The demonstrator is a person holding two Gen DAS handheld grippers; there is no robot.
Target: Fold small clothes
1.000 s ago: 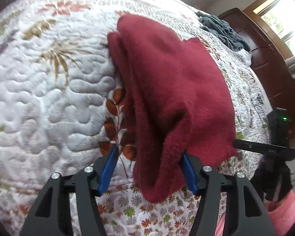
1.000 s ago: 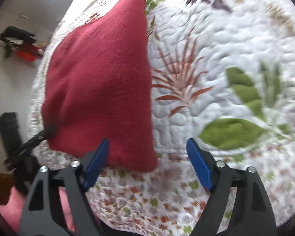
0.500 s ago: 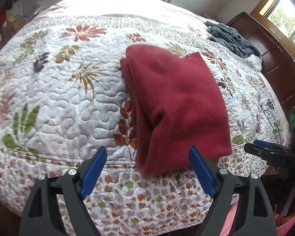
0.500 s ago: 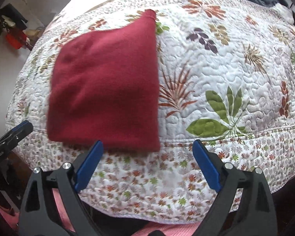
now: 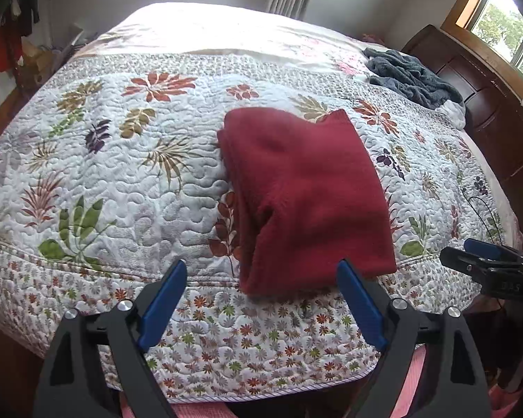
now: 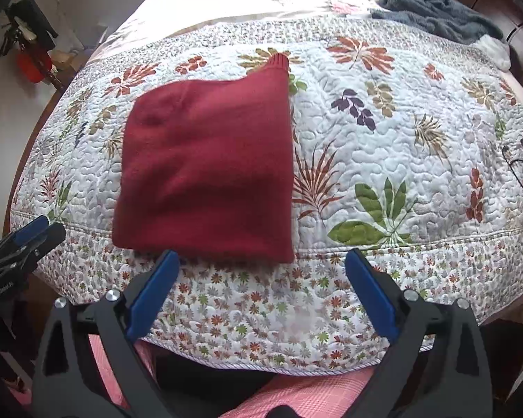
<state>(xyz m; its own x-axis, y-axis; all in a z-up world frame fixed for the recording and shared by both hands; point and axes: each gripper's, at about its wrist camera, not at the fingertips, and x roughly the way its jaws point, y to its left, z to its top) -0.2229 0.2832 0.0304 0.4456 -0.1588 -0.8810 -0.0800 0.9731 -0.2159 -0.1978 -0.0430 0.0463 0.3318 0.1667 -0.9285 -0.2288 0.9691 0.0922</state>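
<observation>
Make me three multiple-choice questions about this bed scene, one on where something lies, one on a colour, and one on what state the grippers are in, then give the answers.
1. Where does the grey blanket lie relative to the folded garment?
A. On top of it
B. Far across the quilt, apart from it
C. On the floor

2. What colour is the folded garment?
A. Dark red
B. Green
C. White

3. How do the left gripper and right gripper stand?
A. Both clamped on the garment
B. One holds the blanket
C. Both with jaws open, holding nothing

Answers: B, the blanket sits by the far headboard side; A, its knit is dark red in both views; C, quilt shows between each pair of blue jaws.
</observation>
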